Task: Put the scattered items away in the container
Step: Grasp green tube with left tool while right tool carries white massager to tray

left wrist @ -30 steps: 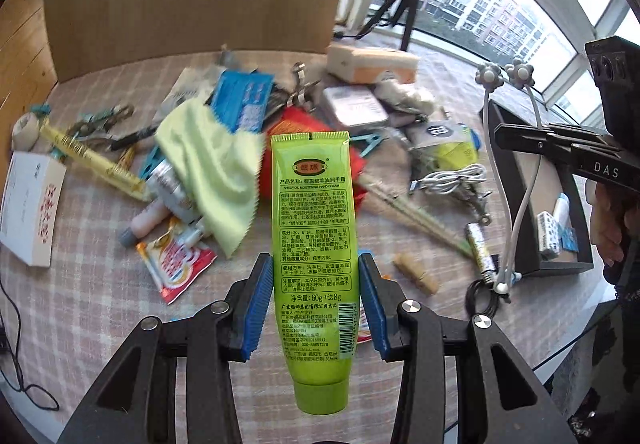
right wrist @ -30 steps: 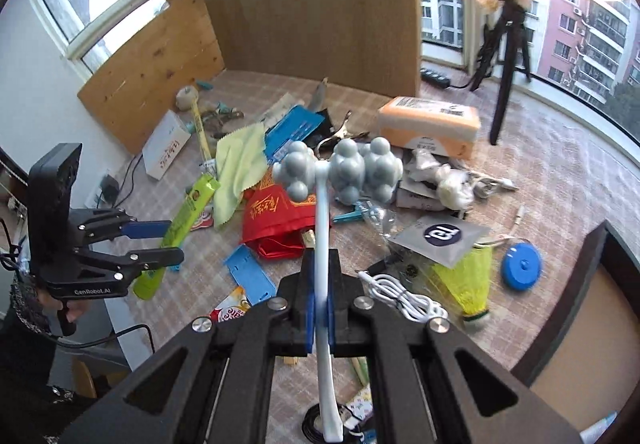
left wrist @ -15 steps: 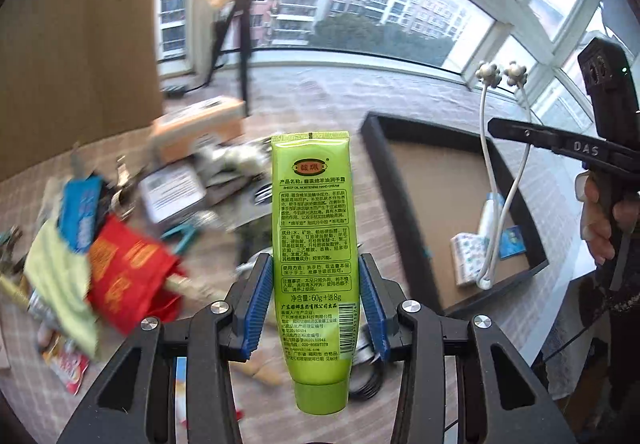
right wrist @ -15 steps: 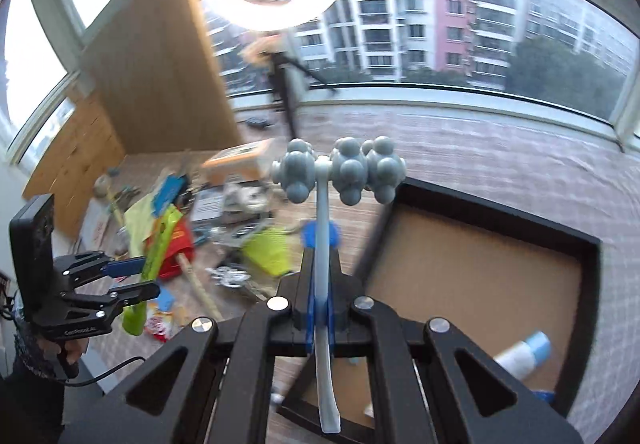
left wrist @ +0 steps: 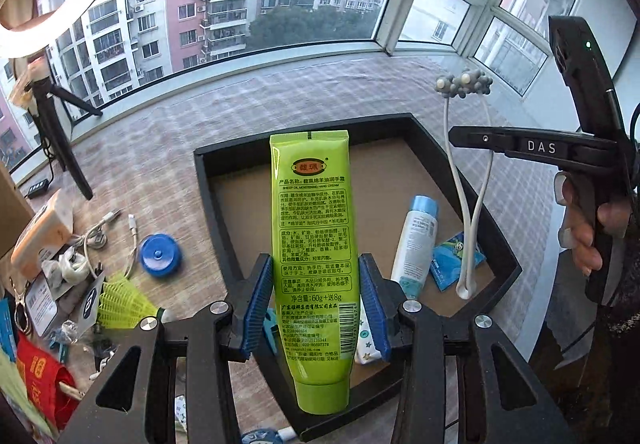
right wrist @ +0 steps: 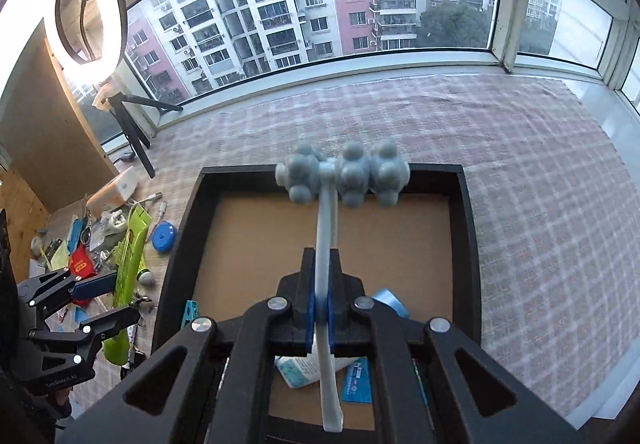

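Observation:
My left gripper (left wrist: 316, 304) is shut on a green hand cream tube (left wrist: 312, 244) and holds it upright over the near left edge of the black tray (left wrist: 304, 136). It also shows in the right wrist view (right wrist: 128, 264). My right gripper (right wrist: 322, 308) is shut on the white handle of a roller massager (right wrist: 344, 176) and holds it above the tray (right wrist: 468, 244). The massager also shows in the left wrist view (left wrist: 464, 84). A white bottle with a blue cap (left wrist: 414, 240) and a blue packet (left wrist: 452, 260) lie in the tray.
Loose items lie on the checked cloth left of the tray: a blue round case (left wrist: 160, 254), a yellow-green shuttlecock (left wrist: 120, 304), white cables (left wrist: 96, 236), an orange box (left wrist: 40, 232), a red pouch (left wrist: 40, 376). A tripod (left wrist: 60, 136) stands by the window.
Both grippers have swung from the pile of loose items over to the tray, still holding the tube and the massager. The tray now lies straight ahead in both views.

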### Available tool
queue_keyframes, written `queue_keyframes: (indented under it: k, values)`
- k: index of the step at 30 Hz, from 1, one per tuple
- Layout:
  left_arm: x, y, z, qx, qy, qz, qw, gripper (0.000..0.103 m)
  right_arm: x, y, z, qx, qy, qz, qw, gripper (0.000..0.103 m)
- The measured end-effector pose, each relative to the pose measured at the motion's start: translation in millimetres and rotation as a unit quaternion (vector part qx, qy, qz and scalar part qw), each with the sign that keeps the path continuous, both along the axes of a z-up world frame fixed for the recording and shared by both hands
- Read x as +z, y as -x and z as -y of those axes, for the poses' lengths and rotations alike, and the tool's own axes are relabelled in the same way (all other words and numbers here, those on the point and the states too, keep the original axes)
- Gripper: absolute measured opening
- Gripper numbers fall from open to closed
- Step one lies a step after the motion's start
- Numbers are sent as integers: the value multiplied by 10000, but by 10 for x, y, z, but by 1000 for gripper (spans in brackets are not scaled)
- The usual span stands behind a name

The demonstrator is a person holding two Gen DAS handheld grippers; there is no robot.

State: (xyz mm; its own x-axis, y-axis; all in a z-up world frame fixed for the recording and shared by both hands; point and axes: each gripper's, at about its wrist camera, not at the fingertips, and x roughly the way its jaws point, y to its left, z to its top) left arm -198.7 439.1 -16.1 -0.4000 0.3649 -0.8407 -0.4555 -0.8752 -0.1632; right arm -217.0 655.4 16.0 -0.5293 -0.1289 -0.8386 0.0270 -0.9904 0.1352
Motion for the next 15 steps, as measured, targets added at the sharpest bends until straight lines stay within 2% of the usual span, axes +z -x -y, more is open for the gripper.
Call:
queue_keyframes:
  k: [1, 2, 4, 7, 15]
  values:
    - [-21, 3, -76, -42, 100, 53, 9999, 47, 0, -3, -28, -115, -110, -37, 9999, 33]
    - [-27, -11, -130, -78, 157, 29, 9998, 47, 11, -20, -46, -179, -174, -145, 9996, 47]
    - [-18, -45, -171, -110, 234, -71, 9996, 47, 36, -58, -54, -205, -174, -322, 9991, 48]
    - [-25, -55, -95, -78, 218, -70, 9997, 47, 42, -54, 11, -122, -123, -353, 9992, 48]
    - [-56, -58, 416, 348, 221, -45, 9991, 47, 39, 28, 480, 457, -55, -344, 9984, 48]
